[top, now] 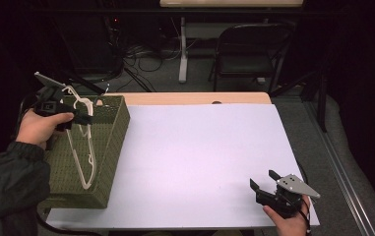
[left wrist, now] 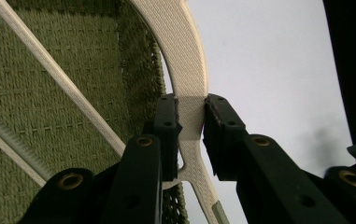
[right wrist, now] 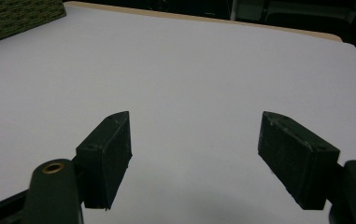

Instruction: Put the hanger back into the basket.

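Desk (top: 200,162) carrying green woven basket (top: 109,147) at left. White hanger (top: 84,147) standing inside basket, left gripper (left wrist: 190,122) clamping its neck; probably lowering it in, release comes next. Right gripper (top: 263,183) idling near right, jaws wide, holding nothing.

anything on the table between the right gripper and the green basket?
Nothing. In the high view the white tabletop lies bare between the right gripper and the green basket; the right gripper view shows the same.
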A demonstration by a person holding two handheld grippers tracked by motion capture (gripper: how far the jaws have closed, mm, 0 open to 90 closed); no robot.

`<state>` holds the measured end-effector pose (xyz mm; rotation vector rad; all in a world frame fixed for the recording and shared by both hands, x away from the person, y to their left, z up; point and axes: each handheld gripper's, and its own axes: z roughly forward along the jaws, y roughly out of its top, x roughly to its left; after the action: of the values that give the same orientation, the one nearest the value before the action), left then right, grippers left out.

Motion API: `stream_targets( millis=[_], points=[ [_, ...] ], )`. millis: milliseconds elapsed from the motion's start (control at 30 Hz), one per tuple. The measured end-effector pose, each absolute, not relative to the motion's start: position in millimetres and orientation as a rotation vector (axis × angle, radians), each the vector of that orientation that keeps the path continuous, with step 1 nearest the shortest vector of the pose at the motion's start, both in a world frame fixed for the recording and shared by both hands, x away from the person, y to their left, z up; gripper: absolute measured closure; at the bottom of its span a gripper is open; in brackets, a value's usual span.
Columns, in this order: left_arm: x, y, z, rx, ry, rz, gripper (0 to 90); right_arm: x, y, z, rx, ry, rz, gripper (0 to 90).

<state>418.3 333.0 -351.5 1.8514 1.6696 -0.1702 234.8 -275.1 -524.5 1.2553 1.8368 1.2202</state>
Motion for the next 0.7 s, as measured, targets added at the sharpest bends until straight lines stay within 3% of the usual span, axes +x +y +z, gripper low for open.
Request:
stream_targets(
  millis=[700],
  points=[
    [420.4, 351.1, -382.6, 1.793, 1.644, -0.231, 75.3, 235.7, -274.4, -525.3, 1.257, 1.844, 1.215, 25.6]
  ],
)
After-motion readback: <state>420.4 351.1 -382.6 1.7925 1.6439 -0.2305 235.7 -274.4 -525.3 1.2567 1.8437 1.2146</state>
